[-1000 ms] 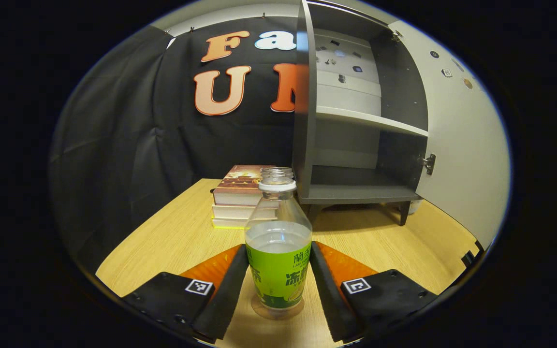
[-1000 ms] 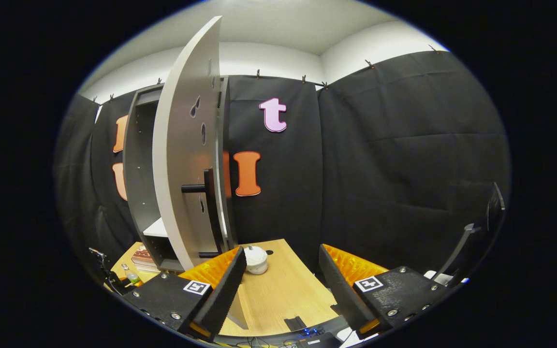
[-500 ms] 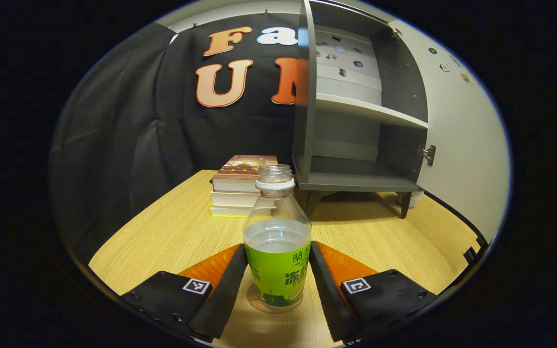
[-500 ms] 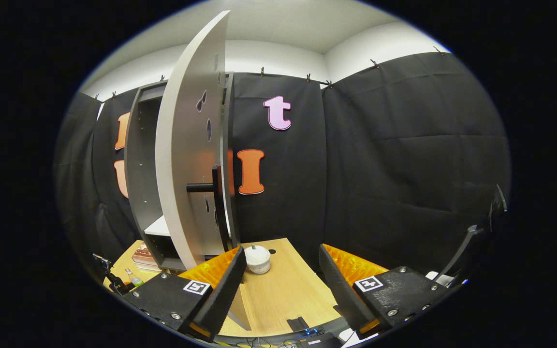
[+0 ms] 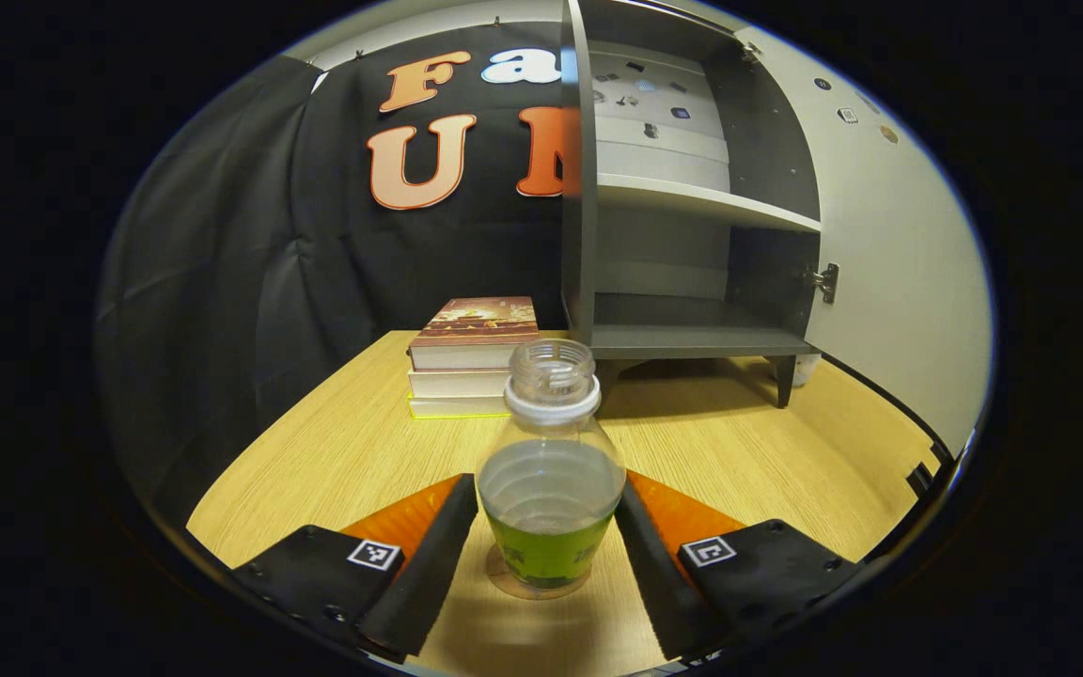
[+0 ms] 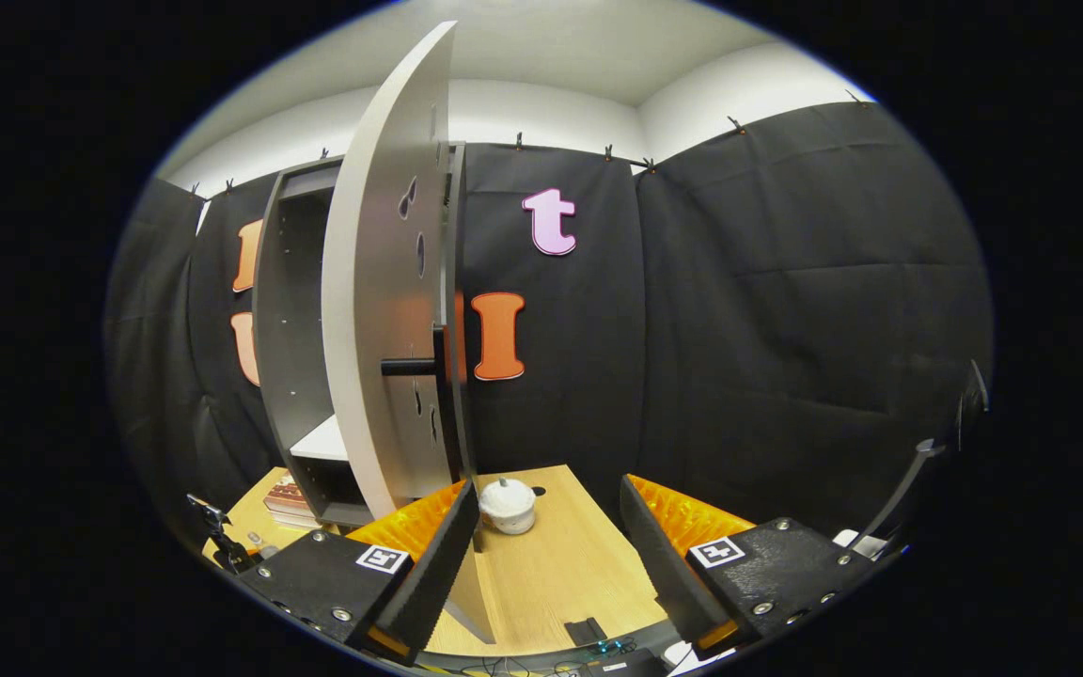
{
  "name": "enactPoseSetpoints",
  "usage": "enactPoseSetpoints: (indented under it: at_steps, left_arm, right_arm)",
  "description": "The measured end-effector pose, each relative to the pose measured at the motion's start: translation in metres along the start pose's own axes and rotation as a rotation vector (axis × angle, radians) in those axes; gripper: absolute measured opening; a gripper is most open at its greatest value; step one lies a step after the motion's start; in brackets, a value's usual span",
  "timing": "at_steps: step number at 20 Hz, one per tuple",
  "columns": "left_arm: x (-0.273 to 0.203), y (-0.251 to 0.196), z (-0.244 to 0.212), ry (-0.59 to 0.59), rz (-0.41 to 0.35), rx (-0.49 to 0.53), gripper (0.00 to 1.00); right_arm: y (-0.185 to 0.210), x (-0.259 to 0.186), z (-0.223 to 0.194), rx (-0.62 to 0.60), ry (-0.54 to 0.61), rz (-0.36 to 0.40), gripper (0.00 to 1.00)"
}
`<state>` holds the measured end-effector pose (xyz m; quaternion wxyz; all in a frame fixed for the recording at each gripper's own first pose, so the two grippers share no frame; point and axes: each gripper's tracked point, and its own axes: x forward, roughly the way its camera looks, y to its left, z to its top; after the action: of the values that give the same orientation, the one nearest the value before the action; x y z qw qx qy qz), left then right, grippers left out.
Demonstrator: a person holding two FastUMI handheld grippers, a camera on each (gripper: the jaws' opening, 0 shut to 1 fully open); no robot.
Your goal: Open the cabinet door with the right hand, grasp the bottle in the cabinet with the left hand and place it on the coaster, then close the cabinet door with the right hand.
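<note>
So the bottle (image 5: 551, 489) is sitting upright on the clear round coaster (image 5: 515, 588) on the wooden table (image 5: 344, 451), right between the fingers of the left gripper (image 5: 546, 555). The jaws hug the green label on both sides, but I honestly can't tell whether they're pressing on it or have just let go. No cap on it, clear liquid partway up. The label has some Chinese characters, too cut off to read from this angle. Behind the bottle on the far left there's a stack of books (image 5: 471, 357), and far right is the grey cabinet (image 5: 692, 188), its door (image 5: 889, 254) swung wide open on the right. Plenty of bare table left and right of the bottle. In the right gripper view, the right gripper (image 6: 546, 555) is spread wide, nothing in it, near the door's edge, with the black handle (image 6: 415, 367) up above and a small white pot (image 6: 509, 505) on the table just past the fingers.
</note>
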<state>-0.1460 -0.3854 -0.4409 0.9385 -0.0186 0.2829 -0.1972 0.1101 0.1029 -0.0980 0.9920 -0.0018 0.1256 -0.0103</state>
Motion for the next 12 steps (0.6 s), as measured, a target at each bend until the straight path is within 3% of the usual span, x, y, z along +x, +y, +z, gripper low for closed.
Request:
enactPoseSetpoints:
  at_steps: [6,12]
  left_arm:
    - [-0.015,0.000,0.008,-0.007,0.003,0.004,0.96]
    - [-0.063,0.006,0.031,-0.016,-0.022,-0.001,0.96]
  right_arm:
    - [0.020,0.002,-0.003,0.011,0.005,0.067,0.93]
    - [0.027,0.001,-0.009,0.024,0.018,0.098,0.91]
